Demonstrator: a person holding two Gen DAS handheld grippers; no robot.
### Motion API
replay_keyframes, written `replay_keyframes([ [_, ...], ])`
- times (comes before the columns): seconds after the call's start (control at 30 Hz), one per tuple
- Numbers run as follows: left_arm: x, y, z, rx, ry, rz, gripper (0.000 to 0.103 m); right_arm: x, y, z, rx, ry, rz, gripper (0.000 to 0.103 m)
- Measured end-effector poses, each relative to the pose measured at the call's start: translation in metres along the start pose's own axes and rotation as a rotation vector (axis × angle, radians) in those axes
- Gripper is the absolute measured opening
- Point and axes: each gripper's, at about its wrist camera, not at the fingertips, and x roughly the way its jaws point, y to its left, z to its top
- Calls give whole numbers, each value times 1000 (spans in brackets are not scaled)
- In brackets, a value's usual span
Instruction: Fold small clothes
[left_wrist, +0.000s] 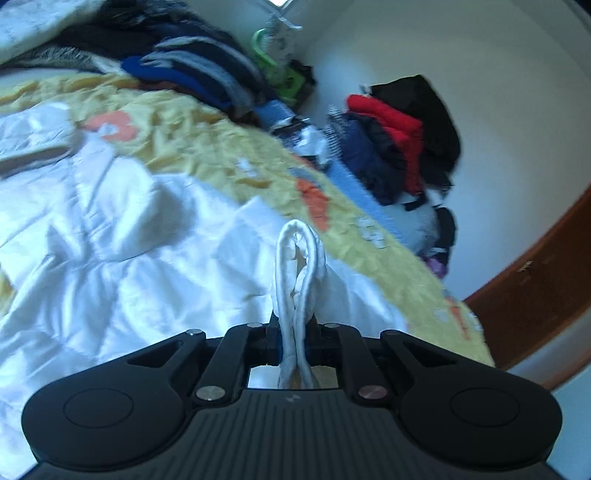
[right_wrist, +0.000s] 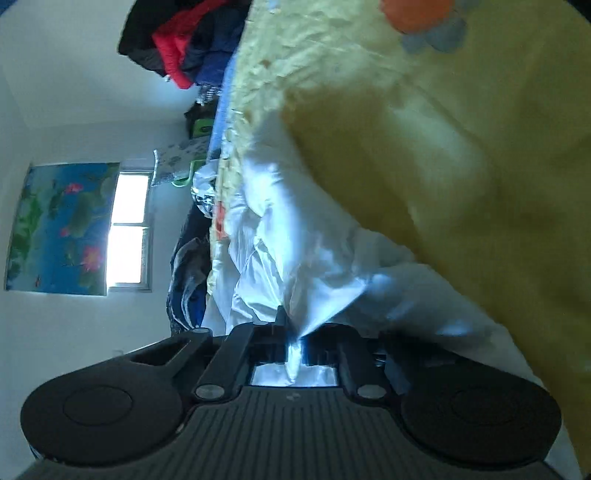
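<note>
A white garment (left_wrist: 122, 236) lies crumpled across a yellow patterned bedspread (left_wrist: 207, 147). My left gripper (left_wrist: 295, 328) is shut on a bunched hem of that white garment, and a loop of the cloth stands up between the jaws. In the right wrist view the scene is rolled sideways. There the white garment (right_wrist: 295, 254) runs down the middle, and my right gripper (right_wrist: 295, 339) is shut on a thin fold of it, the cloth pinched between the jaws.
Folded dark and striped clothes (left_wrist: 207, 74) are stacked at the bed's far side. A pile of red, navy and black clothes (left_wrist: 402, 140) sits past the bed by the white wall. A brown wooden board (left_wrist: 535, 280) lies at right. A window (right_wrist: 129, 229) and a blue picture (right_wrist: 59, 229) hang on the wall.
</note>
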Motion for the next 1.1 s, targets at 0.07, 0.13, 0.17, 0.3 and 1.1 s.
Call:
replay_keyframes([
  [0.07, 6, 8, -2, 1, 14, 43, 9, -1, 4, -3, -55, -9, -33, 9],
  [0.13, 15, 17, -5, 0, 36, 89, 9, 4, 5, -4, -84, -6, -62, 5],
  [0.17, 21, 22, -6, -6, 54, 112, 9, 6, 3, -3, -86, -5, -71, 2],
  [0.3, 38, 34, -16, -34, 110, 175, 9, 5, -1, -3, -94, 0, -59, 0],
  [1.1, 42, 41, -26, 18, 122, 162, 9, 15, 153, -5, -446, 137, 161, 88],
])
